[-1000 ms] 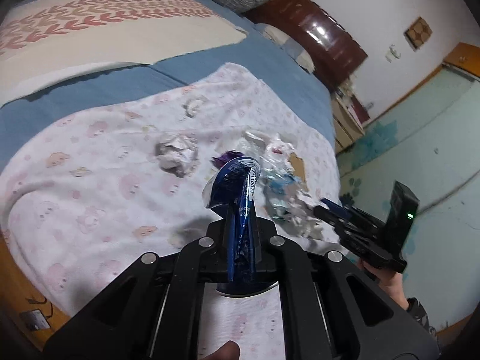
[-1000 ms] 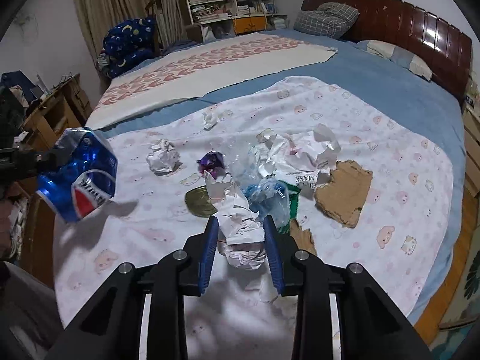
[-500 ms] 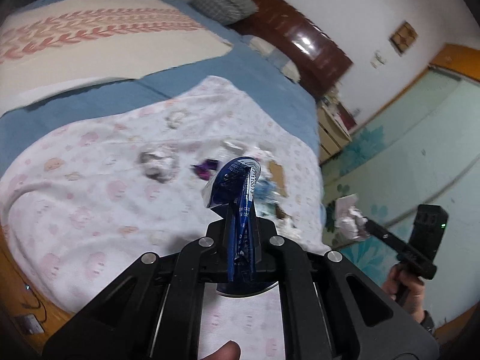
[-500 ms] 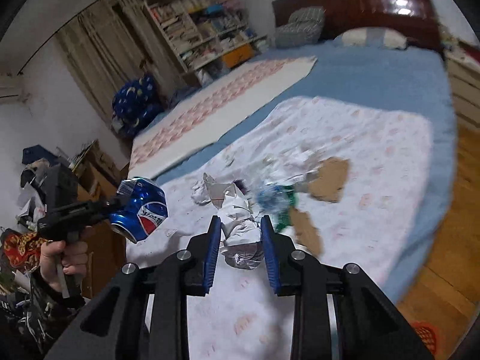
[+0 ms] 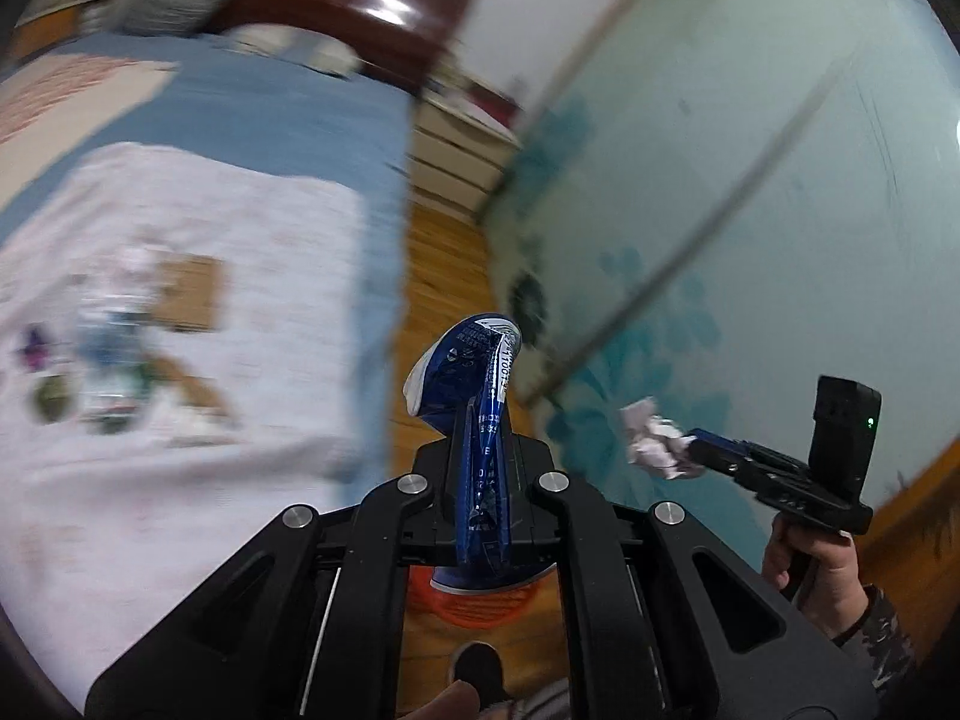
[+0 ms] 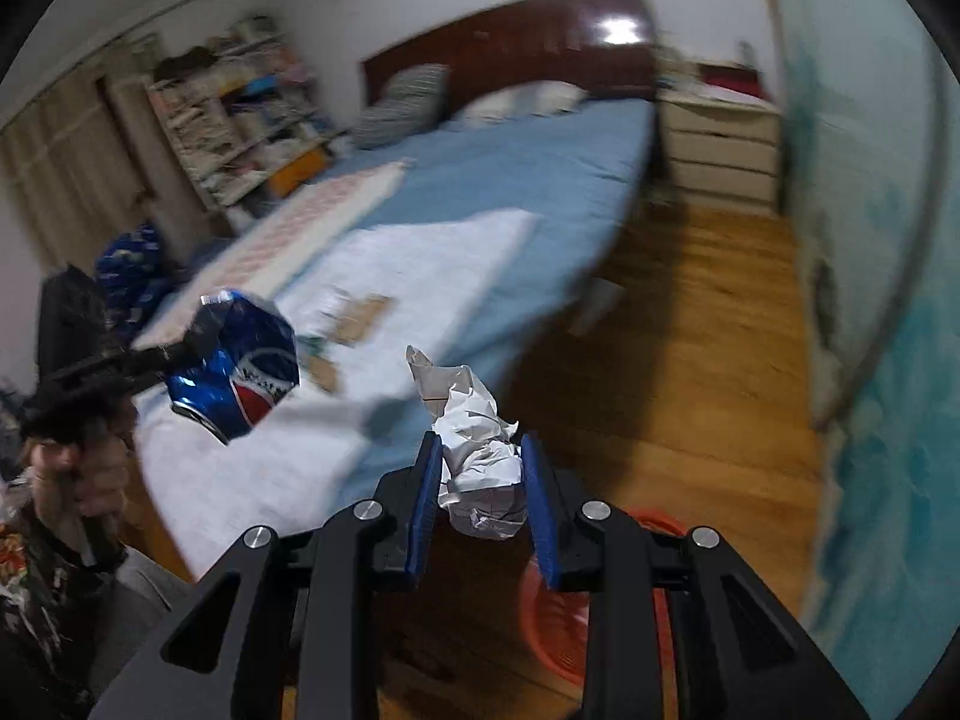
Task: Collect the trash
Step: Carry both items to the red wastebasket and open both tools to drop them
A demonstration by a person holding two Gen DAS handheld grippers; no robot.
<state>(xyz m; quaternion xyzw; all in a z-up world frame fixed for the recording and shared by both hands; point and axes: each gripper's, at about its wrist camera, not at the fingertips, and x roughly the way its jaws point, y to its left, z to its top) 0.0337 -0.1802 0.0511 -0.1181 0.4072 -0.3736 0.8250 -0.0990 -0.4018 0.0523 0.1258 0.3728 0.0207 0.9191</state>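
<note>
My left gripper (image 5: 483, 450) is shut on a crushed blue Pepsi can (image 5: 474, 384), held in the air over the wood floor; the can also shows in the right wrist view (image 6: 240, 366). My right gripper (image 6: 483, 468) is shut on a crumpled white paper wad (image 6: 480, 450), which also shows in the left wrist view (image 5: 654, 441). An orange basket (image 6: 558, 618) stands on the floor just below the right gripper, and part of it shows under the can in the left wrist view (image 5: 480, 600). More trash (image 5: 114, 348) lies on the bed's white sheet, blurred.
The bed (image 6: 510, 180) with its blue cover stands to the left, with a dark headboard (image 6: 540, 42) behind. A teal wall (image 5: 750, 210) is on the right, a white drawer unit (image 6: 720, 144) at the back, and wood floor (image 6: 690, 360) between.
Both grippers have swung right, away from the bed and out over the floor, still holding the can and the paper. The orange basket has come into view below them.
</note>
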